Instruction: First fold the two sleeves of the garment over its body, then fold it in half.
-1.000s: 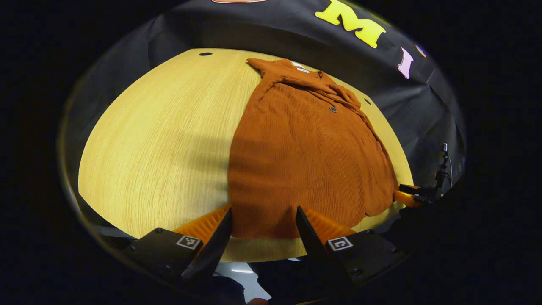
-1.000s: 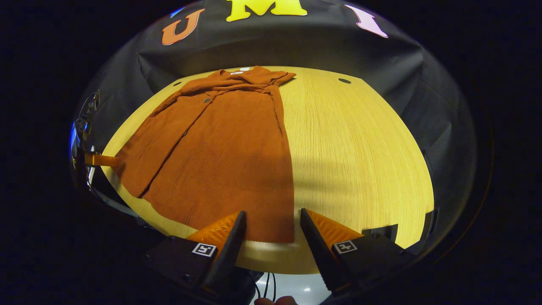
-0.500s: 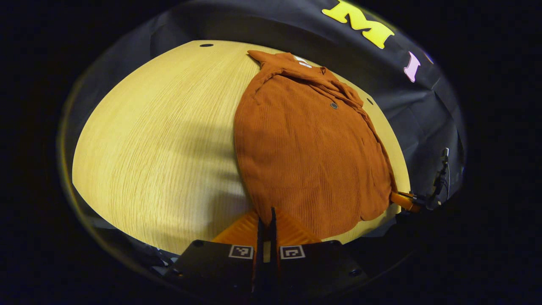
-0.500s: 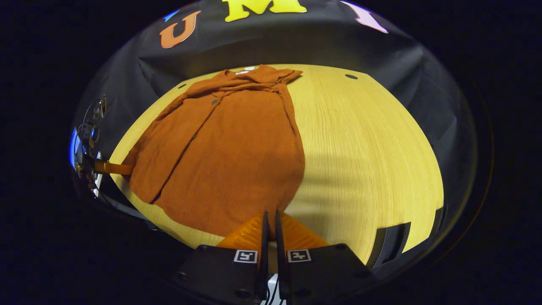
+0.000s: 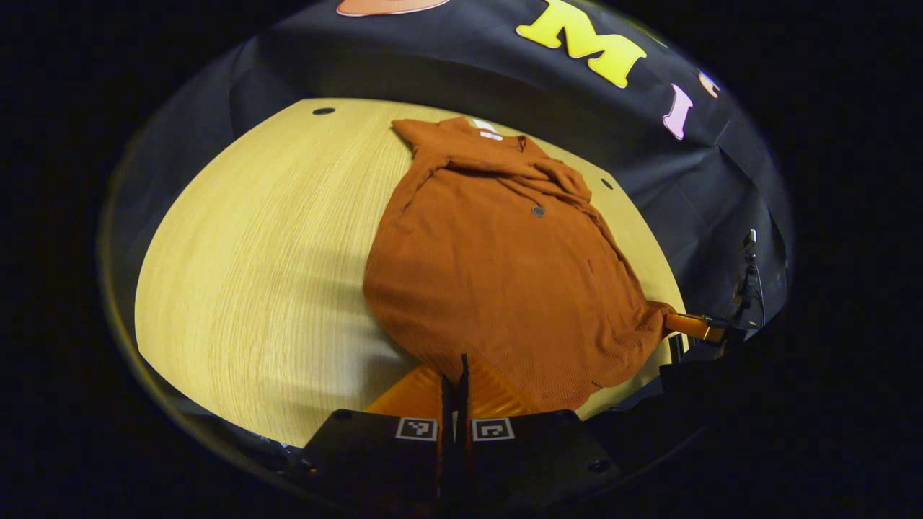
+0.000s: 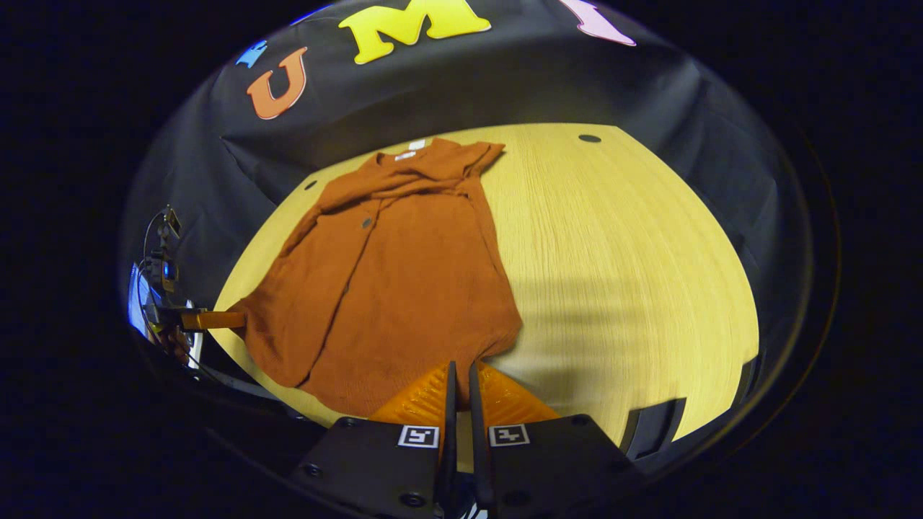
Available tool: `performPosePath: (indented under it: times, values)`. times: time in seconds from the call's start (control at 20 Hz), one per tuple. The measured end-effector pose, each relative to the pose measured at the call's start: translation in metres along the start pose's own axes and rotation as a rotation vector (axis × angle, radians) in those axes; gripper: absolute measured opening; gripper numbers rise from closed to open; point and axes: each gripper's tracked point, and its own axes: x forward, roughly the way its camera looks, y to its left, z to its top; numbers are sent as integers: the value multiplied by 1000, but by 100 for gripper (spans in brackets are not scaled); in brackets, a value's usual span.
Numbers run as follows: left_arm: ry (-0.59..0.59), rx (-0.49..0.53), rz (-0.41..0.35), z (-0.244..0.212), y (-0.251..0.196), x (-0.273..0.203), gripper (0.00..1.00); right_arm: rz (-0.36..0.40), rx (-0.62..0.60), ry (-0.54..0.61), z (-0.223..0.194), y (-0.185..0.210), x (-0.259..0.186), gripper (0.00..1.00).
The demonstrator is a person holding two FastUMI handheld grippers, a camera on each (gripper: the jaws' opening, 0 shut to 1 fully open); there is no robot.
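Rust-orange ribbed knit garment [image 5: 497,267] with dark buttons: lies on the pale wood-grain table [image 5: 245,259], collar toward the black cloth wall, both sleeves folded over its body. Left gripper [image 5: 453,375] and right gripper [image 6: 459,380]: fingers pinched together on opposite corners of the near hem. Bare tabletop lies broad beside each long edge.

Pale wooden table [image 5: 252,252], black cloth wall [image 6: 447,94]
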Motion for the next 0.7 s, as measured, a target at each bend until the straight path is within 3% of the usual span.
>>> performPosePath:
  times: [0.25,0.5,0.7]
  values:
    - [-86,143,-18,60,-11,-11,4,38,-47,-95,72,20,4,11]
    - [-250,273,3,154,-21,-19,4,57,-132,-200,167,39,3,11]
    - [-353,292,-33,228,-28,-13,4,54,-183,-266,232,50,13,11]
